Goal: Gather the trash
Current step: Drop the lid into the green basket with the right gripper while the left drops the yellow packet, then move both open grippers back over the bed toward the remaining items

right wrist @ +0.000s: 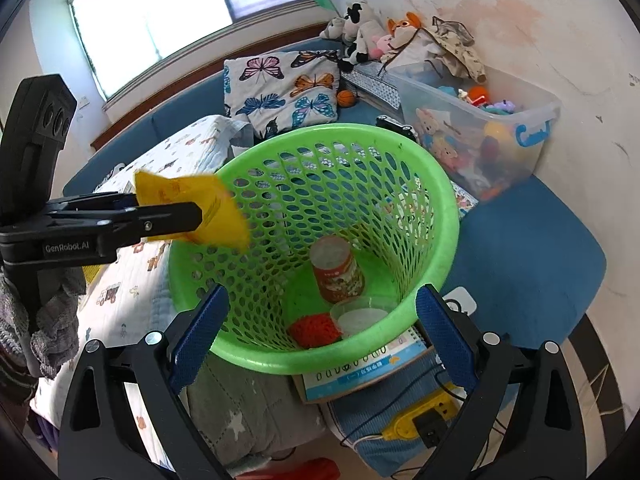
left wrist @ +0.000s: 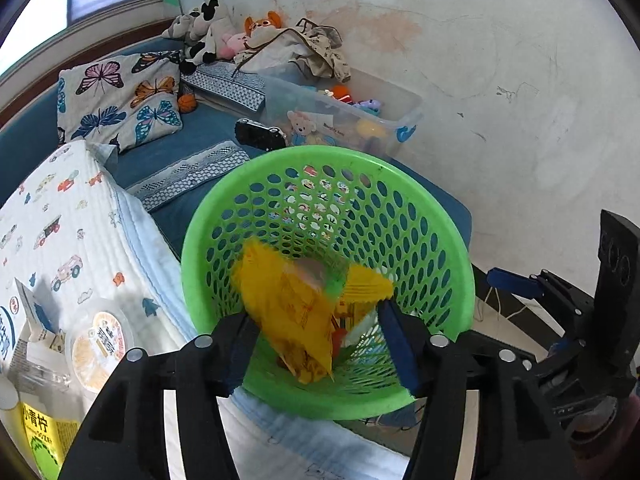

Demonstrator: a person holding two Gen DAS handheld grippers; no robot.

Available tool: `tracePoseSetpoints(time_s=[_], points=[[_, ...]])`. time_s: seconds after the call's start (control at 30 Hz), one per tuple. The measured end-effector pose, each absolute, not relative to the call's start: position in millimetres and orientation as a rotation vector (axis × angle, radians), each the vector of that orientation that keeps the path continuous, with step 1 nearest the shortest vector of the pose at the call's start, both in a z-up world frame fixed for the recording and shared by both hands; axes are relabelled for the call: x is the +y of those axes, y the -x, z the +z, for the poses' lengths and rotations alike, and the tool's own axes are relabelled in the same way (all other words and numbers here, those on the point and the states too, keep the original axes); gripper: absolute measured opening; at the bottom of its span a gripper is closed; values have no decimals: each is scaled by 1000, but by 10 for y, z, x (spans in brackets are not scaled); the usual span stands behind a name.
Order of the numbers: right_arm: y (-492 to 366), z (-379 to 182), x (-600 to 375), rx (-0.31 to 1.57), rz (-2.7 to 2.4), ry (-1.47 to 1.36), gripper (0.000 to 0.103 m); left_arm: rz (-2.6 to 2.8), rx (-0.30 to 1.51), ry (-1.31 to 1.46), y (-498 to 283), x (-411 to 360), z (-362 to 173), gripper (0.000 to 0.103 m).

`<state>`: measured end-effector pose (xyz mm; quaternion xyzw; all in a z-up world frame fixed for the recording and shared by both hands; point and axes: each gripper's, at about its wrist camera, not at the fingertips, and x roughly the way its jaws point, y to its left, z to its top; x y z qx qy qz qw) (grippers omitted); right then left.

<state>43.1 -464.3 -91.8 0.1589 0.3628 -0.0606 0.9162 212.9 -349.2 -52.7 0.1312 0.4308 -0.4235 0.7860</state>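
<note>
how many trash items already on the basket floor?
3: a can at centre, a clear lid at the near wall, a red net left of it. More may be hidden.

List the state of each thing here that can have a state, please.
Left gripper: open, yellow wrapper between its jaws.
Right gripper: open, empty.
Yellow wrapper: blurred, over the basket mouth.
Green basket: tilted, holding trash.
Can: upright in the basket.
Toy box: lid off.
</note>
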Motion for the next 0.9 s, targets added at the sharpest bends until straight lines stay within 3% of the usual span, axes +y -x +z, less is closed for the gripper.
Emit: tracePoseSetpoints(time_s=[0.07,0.43,0.9], points=[[-423,-912,-4633,743,-124,-333,94,-902,929,-278,-2114,-3467,-528,80],[-452,-762,-4408,721,-79,-309,94,-892,868,-257,-1959,-3052,-356,80],[-703,-656,-3758,729,41,-215,94,-697,770,-194,-1879,-1918,-102,80]])
